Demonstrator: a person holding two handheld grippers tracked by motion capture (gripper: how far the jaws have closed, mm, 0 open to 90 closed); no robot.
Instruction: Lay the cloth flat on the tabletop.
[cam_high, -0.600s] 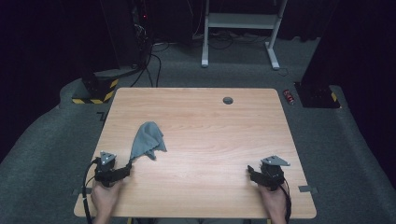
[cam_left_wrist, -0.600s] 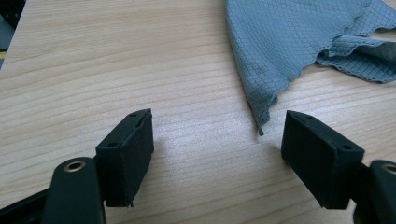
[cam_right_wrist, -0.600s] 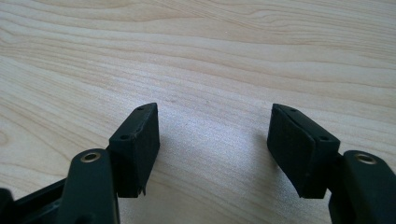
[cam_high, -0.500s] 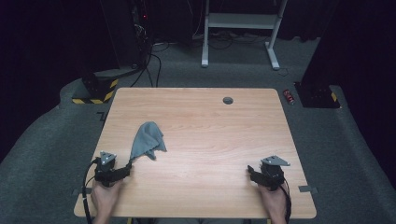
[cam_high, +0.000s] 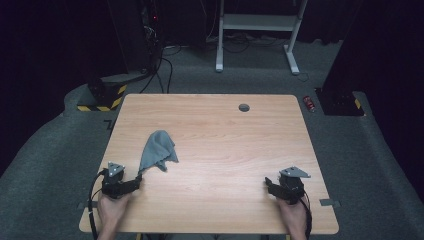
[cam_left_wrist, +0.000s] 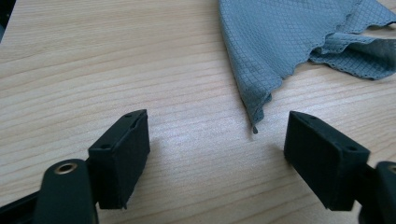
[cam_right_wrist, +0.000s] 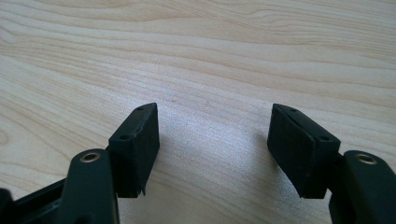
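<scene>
Two grippers, both parked at the near edge of the table (cam_high: 210, 107). Left gripper (cam_high: 134, 182) at about 7 o'clock on the tabletop, jaws spread wide with nothing between the pads; in the left gripper view (cam_left_wrist: 217, 140), bare wood between them and the cloth's pointed corner just ahead, at roughly 1 o'clock from the gap, close but not touching either pad (cam_left_wrist: 123, 154). Right gripper (cam_high: 270, 186) at about 5 o'clock, jaws likewise wide apart and empty, over plain wood in the right gripper view (cam_right_wrist: 212, 140), well apart from the cloth.

Outward from the left jaws: grey cloth (cam_high: 157, 150) lying crumpled and partly folded, at about 8 o'clock from the table's middle, narrowing to a tip toward the left gripper (cam_left_wrist: 280, 46). Fine waffle weave, scalloped hem, thin edges curling.

Judged from that: light, limp, no stiffness at all, likely to drape and trail once lifted; not fragile, not slippery on rubber pads, though thin enough to slip out of a shallow pinch. Best hold probably the near pointed corner or the hemmed edge just behind it, pinched low against the wood.

Beyond, a small dark grommet (cam_high: 244, 107) at 12 o'clock near the far edge.
</scene>
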